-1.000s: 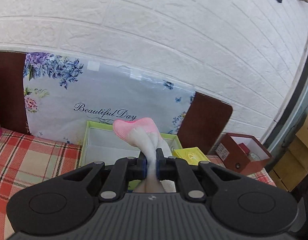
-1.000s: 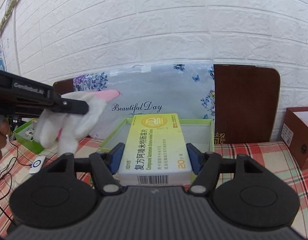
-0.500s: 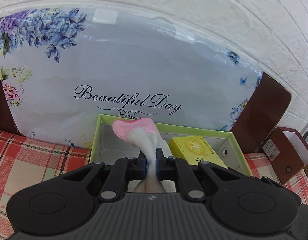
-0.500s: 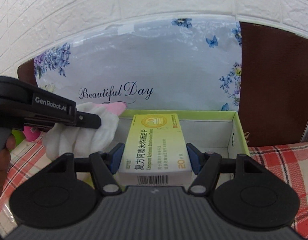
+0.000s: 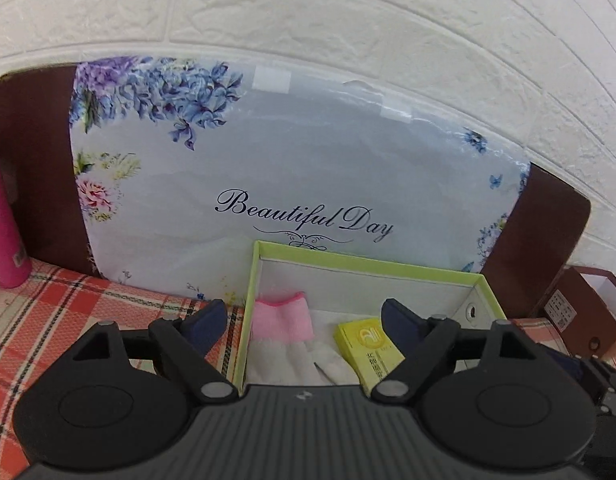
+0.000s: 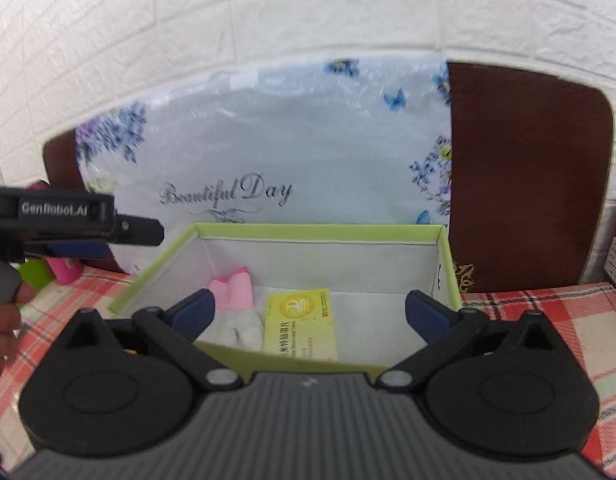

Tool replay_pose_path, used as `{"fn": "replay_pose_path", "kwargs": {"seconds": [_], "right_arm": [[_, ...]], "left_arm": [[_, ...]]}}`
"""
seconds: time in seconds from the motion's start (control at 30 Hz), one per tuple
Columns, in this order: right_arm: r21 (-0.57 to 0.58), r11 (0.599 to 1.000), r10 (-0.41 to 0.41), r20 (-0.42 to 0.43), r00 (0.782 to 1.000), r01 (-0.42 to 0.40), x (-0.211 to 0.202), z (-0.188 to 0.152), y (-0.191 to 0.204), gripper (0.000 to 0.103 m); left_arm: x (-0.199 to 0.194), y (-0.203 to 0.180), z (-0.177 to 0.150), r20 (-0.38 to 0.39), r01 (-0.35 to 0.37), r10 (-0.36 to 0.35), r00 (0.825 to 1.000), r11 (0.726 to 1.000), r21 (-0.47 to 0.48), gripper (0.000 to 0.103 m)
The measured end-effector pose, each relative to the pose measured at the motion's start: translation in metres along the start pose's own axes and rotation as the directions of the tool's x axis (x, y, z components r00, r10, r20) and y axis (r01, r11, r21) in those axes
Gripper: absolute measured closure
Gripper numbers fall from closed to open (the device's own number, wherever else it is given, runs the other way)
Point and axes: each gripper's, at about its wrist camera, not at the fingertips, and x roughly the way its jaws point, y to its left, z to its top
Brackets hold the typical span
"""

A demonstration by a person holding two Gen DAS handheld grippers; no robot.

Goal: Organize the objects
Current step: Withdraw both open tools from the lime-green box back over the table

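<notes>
Drop done: both the left gripper and right gripper have just opened their fingers wide, empty, sock and yellow packet side by side in the green box, so back out next.

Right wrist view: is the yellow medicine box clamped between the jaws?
No. The yellow medicine box lies in the green box, beside the sock.

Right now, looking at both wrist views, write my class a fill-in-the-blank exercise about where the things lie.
1. The white sock with the pink cuff lies inside the ____ box.
2. The yellow packet lies to the ____ of the sock in the right wrist view.
3. The jaws of the right gripper stand ____.
4. The cloth under the box has a ____ pattern.

Missing words: green; right; open; checked
</notes>
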Motion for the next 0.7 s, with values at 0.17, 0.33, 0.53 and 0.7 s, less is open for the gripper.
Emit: {"fn": "replay_pose_path", "kwargs": {"seconds": [0.17, 0.33, 0.53, 0.7], "right_arm": [[0.045, 0.998, 0.039, 0.036, 0.999, -0.04, -0.062, -0.008, 0.001, 0.0], [0.043, 0.997, 0.058, 0.045, 0.997, -0.06, -0.118, -0.03, 0.004, 0.0], [0.038, 0.999, 0.016, 0.036, 0.999, -0.018, -0.169, -0.07, 0.005, 0.0], [0.028, 0.999, -0.036, 0.015, 0.999, 0.035, -0.197, -0.095, 0.005, 0.0]], "left_arm": [[-0.054, -0.024, -0.02, -0.007, -0.062, 0.062, 0.998, 0.997, 0.042, 0.013], [-0.108, -0.039, -0.057, 0.003, -0.052, 0.052, 0.999, 0.998, 0.046, 0.013], [-0.146, -0.052, -0.105, -0.009, -0.084, 0.084, 0.996, 0.996, 0.021, 0.013], [-0.162, -0.058, -0.139, -0.014, -0.157, 0.159, 0.987, 0.986, 0.06, 0.013]]}}
